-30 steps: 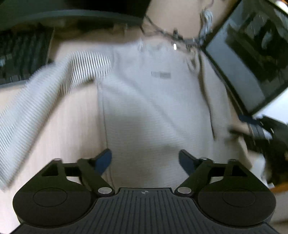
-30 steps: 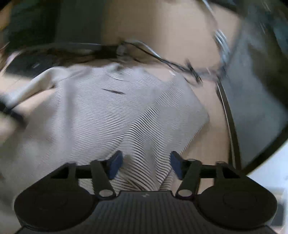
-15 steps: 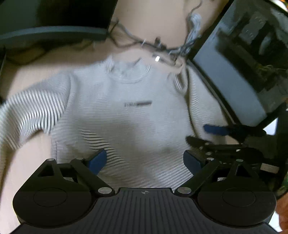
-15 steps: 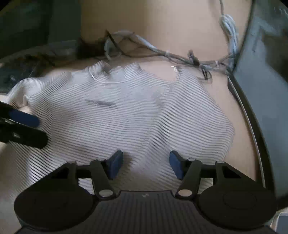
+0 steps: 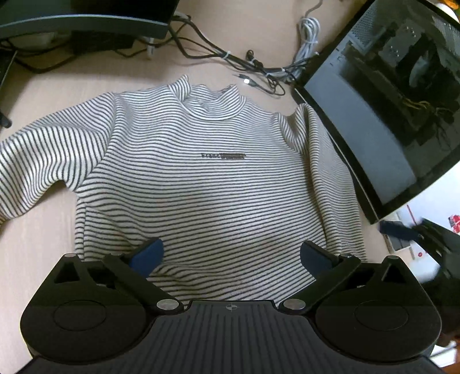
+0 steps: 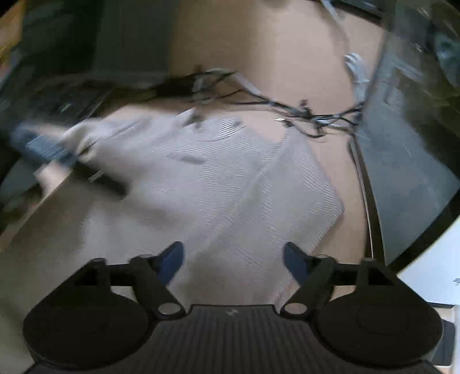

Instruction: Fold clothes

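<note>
Our left hand-held gripper [image 5: 230,254] and right hand-held gripper [image 6: 233,260] both gape wide, empty, above the hem of a striped top [image 5: 201,178] lying flat, front up, on the table [image 5: 34,247] beside cables [image 5: 258,69].

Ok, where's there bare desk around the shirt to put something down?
Bare desk shows below the shirt's left sleeve, and a smaller patch between collar and monitor stand. Crowded: cables behind the collar, and the PC case tight against the shirt's right side.
</note>
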Action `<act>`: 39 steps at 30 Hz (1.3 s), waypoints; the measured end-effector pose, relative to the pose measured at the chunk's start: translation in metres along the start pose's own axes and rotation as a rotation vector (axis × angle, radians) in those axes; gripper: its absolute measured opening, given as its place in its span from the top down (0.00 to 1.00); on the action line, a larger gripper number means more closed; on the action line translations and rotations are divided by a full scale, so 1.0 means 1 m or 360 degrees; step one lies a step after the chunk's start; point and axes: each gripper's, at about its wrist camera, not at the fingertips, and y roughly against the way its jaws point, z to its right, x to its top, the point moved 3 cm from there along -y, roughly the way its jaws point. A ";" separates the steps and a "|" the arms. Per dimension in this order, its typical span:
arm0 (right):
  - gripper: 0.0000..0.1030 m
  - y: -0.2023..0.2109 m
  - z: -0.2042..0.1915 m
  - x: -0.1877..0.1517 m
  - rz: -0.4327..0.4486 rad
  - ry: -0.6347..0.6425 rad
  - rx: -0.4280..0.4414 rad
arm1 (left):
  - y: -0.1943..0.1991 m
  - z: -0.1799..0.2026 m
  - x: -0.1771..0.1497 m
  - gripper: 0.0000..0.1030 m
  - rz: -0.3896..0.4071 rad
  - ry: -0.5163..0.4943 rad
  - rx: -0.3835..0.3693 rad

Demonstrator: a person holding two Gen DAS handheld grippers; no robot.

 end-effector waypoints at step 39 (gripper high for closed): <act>0.87 -0.020 -0.016 0.188 0.0626 -0.0429 0.0328 | 0.106 -0.047 -0.003 0.00 0.0312 0.0201 0.0201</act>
